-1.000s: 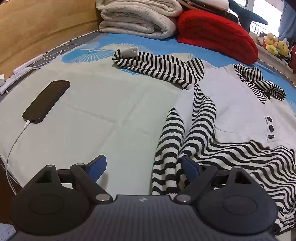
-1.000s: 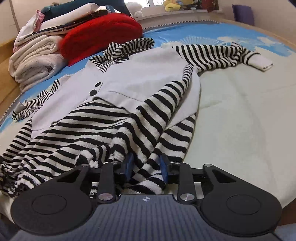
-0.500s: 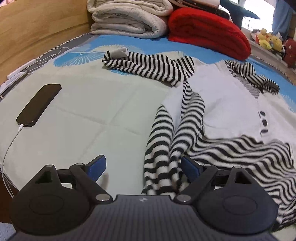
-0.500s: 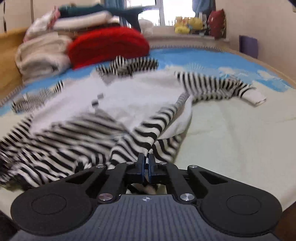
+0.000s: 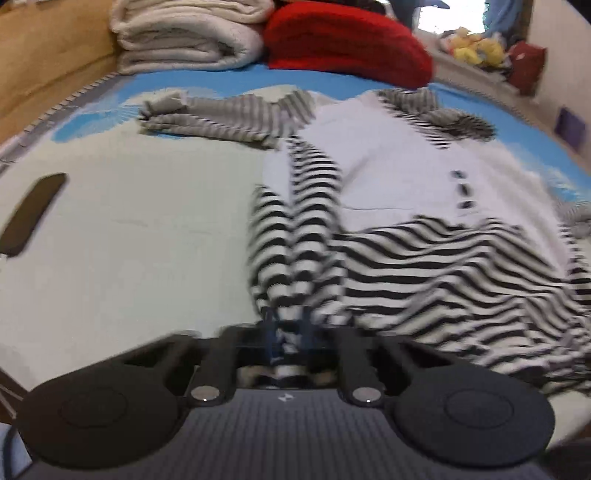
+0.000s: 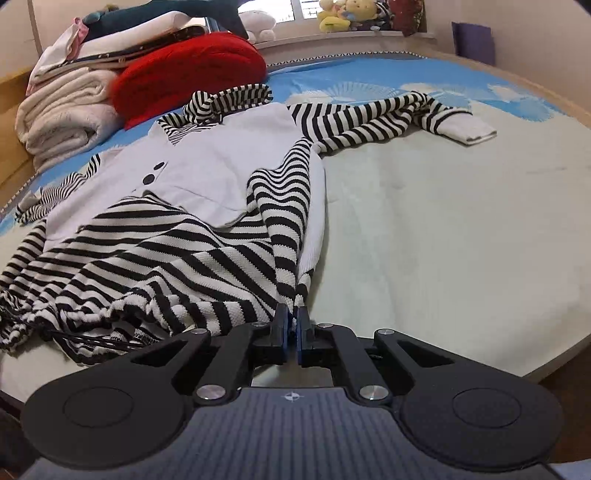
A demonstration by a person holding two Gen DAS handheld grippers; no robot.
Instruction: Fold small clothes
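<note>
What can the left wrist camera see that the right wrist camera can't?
Only the left wrist view shows the dark phone lying on the pale bed cover, and the left gripper, whose jaws have just closed on a striped fold of the garment. Only the right wrist view shows the sleeve with the white cuff stretched out, and the right gripper pinching a striped edge. Both show the striped garment, the red blanket, the folded white blankets and the soft toys by the window.
</note>
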